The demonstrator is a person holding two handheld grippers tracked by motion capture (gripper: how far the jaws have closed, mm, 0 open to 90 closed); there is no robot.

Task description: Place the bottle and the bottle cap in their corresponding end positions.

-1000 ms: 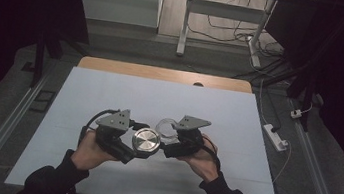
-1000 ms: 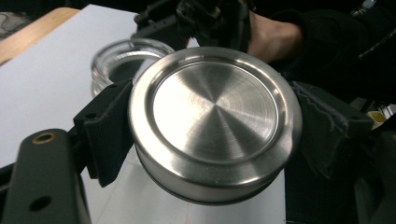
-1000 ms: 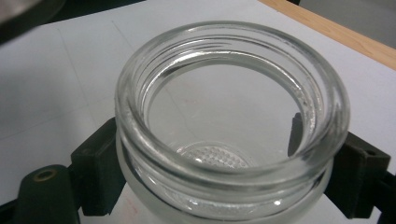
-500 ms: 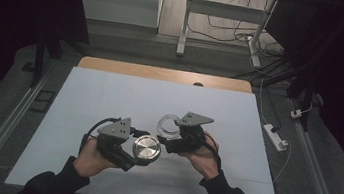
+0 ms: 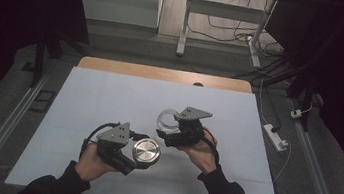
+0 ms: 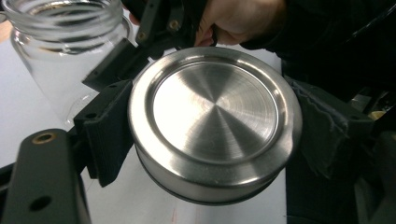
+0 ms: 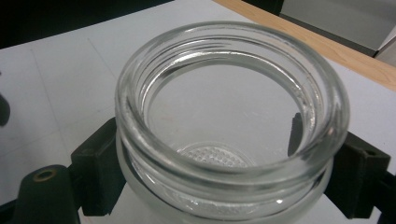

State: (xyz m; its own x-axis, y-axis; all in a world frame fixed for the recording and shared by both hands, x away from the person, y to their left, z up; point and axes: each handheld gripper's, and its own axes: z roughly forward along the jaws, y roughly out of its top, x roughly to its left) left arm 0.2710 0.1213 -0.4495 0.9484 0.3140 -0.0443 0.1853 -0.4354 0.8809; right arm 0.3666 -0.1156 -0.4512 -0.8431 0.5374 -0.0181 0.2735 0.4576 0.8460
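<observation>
Glass jars: one [image 5: 169, 120] — open-mouthed
Steel lids: one [image 5: 146, 152] — round, brushed
Grippers: two — left [image 5: 127, 158], right [image 5: 168, 138]
Hands: two
Counters: one [image 5: 110, 94]

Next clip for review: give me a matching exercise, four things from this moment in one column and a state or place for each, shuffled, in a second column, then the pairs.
Things:
1. metal lid
2. glass jar
3. left tongs
4. wooden strip

States or places:
A. at the table's far edge
B. open-mouthed, clamped in the right tongs
C. clamped by its rim, off the jar
D. shut on the lid, nearer the person than the jar

Pairs: 1-C, 2-B, 3-D, 4-A
</observation>
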